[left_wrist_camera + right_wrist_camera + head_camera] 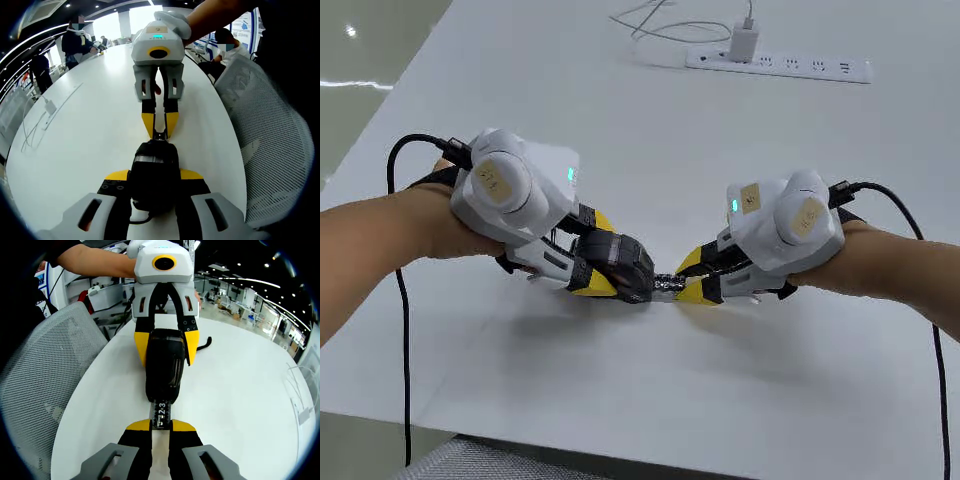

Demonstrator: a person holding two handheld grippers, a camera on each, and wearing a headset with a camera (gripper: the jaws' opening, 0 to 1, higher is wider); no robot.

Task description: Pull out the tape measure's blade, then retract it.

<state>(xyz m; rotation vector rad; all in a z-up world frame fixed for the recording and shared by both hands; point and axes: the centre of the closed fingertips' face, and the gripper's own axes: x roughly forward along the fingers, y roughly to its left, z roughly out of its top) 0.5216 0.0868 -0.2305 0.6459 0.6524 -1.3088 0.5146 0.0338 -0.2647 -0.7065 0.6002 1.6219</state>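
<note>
The black tape measure [623,263] lies low over the white table [620,110], near its front edge, between the two grippers. The left gripper [600,255] has its yellow-tipped jaws closed on the two sides of the case, and the case fills the gap between them. From the mouth of the case a short piece of the blade [161,412] comes out (in the right gripper view the numbers 2 and 3 can be read on it). The right gripper [689,278] faces the left one, and its jaws are pressed together on the end of this blade, just beside the case. The two grippers are very near one another, tip toward tip.

At the far side of the table lies a white power strip [782,65] with a white charger [743,42] plugged in it. A black cable [402,300] hangs from the left gripper over the table edge. A grey mesh chair [45,365] stands beside the table.
</note>
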